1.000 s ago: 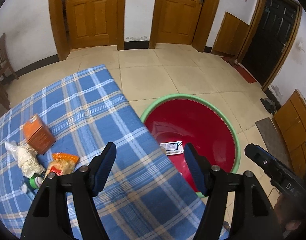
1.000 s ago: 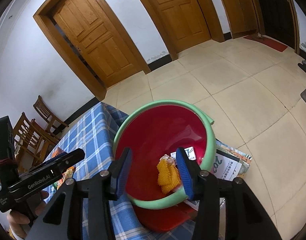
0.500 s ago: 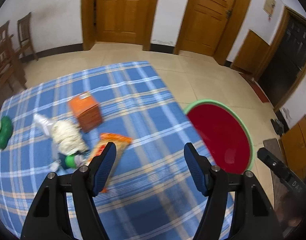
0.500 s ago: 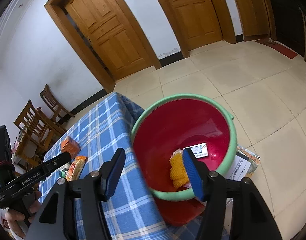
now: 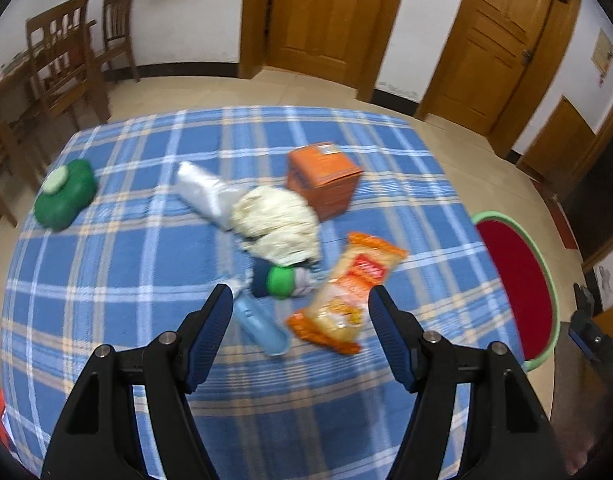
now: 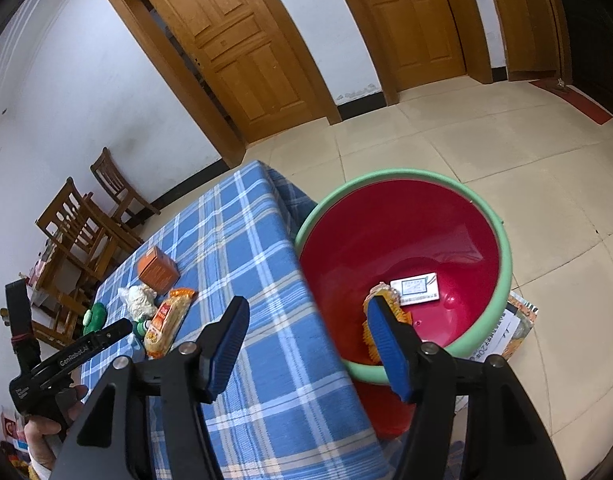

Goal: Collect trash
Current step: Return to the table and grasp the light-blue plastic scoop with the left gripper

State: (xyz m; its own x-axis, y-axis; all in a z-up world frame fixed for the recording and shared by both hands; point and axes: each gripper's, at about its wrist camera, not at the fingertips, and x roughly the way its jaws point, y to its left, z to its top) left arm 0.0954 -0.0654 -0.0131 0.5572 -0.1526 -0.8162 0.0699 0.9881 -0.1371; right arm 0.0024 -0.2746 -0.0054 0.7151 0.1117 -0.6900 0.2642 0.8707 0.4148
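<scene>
Left gripper (image 5: 298,308), jaws apart and empty, hangs nearest the orange snack packet (image 5: 348,294), lying just ahead between its fingers, long axis running forward-right; right gripper (image 6: 306,320), also apart, hangs by the red basin (image 6: 502,240).

The one marking showing clearly is "GenRobot.AI", in white letters along the black body of the left gripper (image 6: 86,350), seen from the right wrist view. The orange snack bag (image 5: 348,294) is carrying a red label with print too blurred to read. The white card (image 6: 414,290) lying in the red basin (image 6: 502,252) is showing print too small to read.
</scene>
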